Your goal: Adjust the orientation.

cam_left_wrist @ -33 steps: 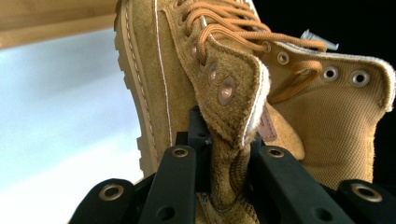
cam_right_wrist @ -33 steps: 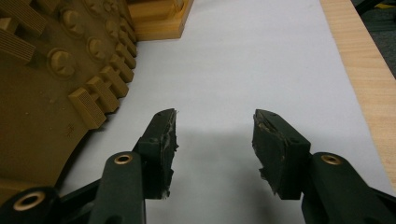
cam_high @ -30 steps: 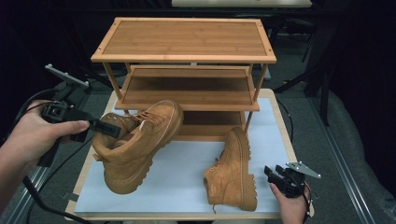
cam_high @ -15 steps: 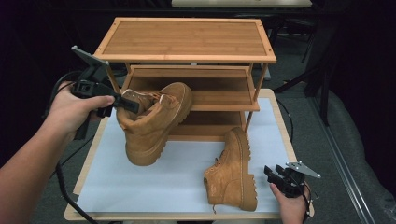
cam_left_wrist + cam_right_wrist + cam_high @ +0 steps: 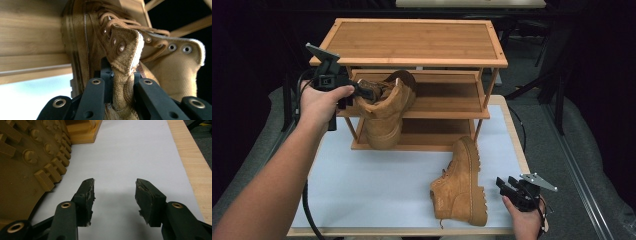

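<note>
Jaws of the left gripper (image 5: pixel 119 86) clamped on the soft suede collar of the lifted boot (image 5: pixel 384 107), toe at the rack's (image 5: pixel 452 104) middle shelf; right gripper (image 5: pixel 114 195) wide apart, empty, beside the lying boot (image 5: pixel 462 182) on the tabletop (image 5: pixel 377 180). Probably heavy, sole stiff, collar floppy: firmer hold lower down. Pinched fold clear from the left gripper view; shelf placement from high view.

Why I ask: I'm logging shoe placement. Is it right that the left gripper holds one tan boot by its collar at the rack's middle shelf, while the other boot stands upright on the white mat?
Not quite. In the high view the second boot lies on its side on the white mat, sole toward the right gripper. The rest holds: the left gripper clamps the held boot by its collar at the rack.
</note>
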The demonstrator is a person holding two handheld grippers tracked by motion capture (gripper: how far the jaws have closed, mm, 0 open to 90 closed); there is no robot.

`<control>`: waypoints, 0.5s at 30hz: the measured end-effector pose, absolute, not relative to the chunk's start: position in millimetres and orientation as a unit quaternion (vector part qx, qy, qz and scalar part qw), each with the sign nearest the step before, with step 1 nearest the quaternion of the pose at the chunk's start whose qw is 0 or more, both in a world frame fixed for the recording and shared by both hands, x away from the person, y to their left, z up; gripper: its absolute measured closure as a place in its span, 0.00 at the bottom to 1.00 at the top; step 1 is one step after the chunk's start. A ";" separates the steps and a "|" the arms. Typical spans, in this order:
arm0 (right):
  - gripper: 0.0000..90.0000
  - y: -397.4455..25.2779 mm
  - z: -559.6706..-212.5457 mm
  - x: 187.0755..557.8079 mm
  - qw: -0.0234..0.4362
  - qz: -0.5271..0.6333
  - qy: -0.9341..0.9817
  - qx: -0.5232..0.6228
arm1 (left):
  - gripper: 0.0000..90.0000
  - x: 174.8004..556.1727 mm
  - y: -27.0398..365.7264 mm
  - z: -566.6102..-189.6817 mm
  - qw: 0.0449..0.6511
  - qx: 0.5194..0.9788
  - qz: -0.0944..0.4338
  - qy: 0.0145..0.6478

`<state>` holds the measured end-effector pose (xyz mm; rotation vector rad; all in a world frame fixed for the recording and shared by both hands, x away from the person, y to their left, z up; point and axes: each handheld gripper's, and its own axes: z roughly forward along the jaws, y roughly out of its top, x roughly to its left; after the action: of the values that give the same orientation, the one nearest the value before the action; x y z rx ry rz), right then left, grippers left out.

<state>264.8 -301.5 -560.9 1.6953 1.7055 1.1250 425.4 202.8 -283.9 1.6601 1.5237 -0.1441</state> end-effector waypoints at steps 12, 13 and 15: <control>0.55 -301.0 -561.1 264.9 0.240 0.411 0.624 0.620 | 0.90 422.7 200.6 -297.2 0.459 0.637 -0.029 0.619; 0.55 -300.7 -561.1 265.0 0.239 0.411 0.624 0.619 | 0.90 422.8 201.3 -297.6 0.462 0.634 -0.024 0.620; 0.55 -300.2 -560.1 264.5 0.237 0.405 0.630 0.619 | 0.90 422.6 202.3 -298.2 0.469 0.627 -0.022 0.622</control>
<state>264.5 -300.2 -560.1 1.6975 1.7271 1.1091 422.6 202.3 -298.2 1.5368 1.5249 -0.0532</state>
